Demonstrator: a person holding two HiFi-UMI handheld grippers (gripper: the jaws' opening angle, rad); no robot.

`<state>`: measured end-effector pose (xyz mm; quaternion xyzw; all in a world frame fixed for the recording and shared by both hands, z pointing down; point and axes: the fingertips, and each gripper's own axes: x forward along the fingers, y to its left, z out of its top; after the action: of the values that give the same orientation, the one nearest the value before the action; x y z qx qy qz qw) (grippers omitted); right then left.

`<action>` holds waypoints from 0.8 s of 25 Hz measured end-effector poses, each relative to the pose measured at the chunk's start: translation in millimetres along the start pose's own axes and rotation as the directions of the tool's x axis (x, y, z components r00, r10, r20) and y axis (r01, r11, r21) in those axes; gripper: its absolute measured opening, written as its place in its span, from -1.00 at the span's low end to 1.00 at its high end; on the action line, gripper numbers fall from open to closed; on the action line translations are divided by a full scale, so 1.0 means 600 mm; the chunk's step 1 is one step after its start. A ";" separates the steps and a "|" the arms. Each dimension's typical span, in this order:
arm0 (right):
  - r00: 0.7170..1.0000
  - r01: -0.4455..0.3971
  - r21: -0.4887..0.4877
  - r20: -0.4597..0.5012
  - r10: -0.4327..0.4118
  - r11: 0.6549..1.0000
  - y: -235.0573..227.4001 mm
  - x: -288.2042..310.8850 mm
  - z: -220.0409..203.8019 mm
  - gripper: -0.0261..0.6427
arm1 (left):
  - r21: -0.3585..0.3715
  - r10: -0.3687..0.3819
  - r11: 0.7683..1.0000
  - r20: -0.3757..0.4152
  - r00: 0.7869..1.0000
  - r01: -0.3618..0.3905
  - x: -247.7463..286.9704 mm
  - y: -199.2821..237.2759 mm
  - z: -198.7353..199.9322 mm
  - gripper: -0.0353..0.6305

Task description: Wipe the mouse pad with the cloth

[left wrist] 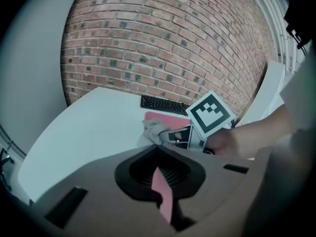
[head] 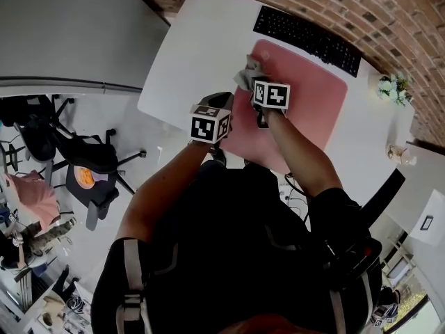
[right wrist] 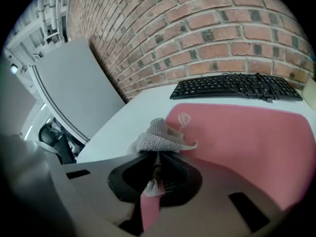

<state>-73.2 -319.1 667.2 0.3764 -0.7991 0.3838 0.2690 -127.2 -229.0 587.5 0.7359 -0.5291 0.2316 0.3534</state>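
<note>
A pink mouse pad [head: 306,96] [right wrist: 247,132] lies on the white table [head: 201,47], in front of a black keyboard [head: 306,39]. My right gripper [right wrist: 158,152] [head: 254,82] is shut on a grey knitted cloth [right wrist: 160,135] [head: 248,72]. The cloth bunches out past the tips over the pad's left edge, near a logo. My left gripper [left wrist: 158,145] [head: 224,103] is shut with nothing in it. It hovers just left of and behind the right one, near the pad's front left corner. The left gripper view shows the right gripper [left wrist: 170,136] holding the cloth [left wrist: 154,131].
A brick wall runs behind the keyboard [right wrist: 237,86]. A small potted plant [head: 391,88] and a small pale object [head: 400,153] stand at the table's right end. The table's left edge drops to the floor, where an office chair [head: 90,165] stands.
</note>
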 end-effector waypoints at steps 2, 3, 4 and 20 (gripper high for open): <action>1.000 0.021 0.012 -0.002 -0.021 1.000 -0.020 -0.005 0.003 -0.81 | 0.007 -0.001 1.000 -0.004 1.000 0.001 0.007 -0.004 0.003 -0.90; 1.000 0.026 0.014 0.000 -0.026 1.000 -0.027 -0.009 0.003 -0.81 | 0.015 0.000 1.000 -0.004 1.000 0.000 0.009 -0.007 0.004 -0.90; 1.000 0.029 0.013 0.004 -0.029 0.999 -0.032 -0.014 0.003 -0.81 | 0.020 -0.001 1.000 -0.002 1.000 0.001 0.010 -0.009 0.005 -0.89; 0.990 0.128 0.125 0.038 -0.133 0.984 -0.150 -0.084 -0.022 -0.81 | 0.105 -0.102 0.989 -0.018 0.995 0.103 0.051 -0.085 0.022 -0.90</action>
<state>30.2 -326.4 675.0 0.4526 -0.7536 0.4049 0.2515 -69.3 -248.4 587.0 0.7782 -0.4754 0.2456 0.3289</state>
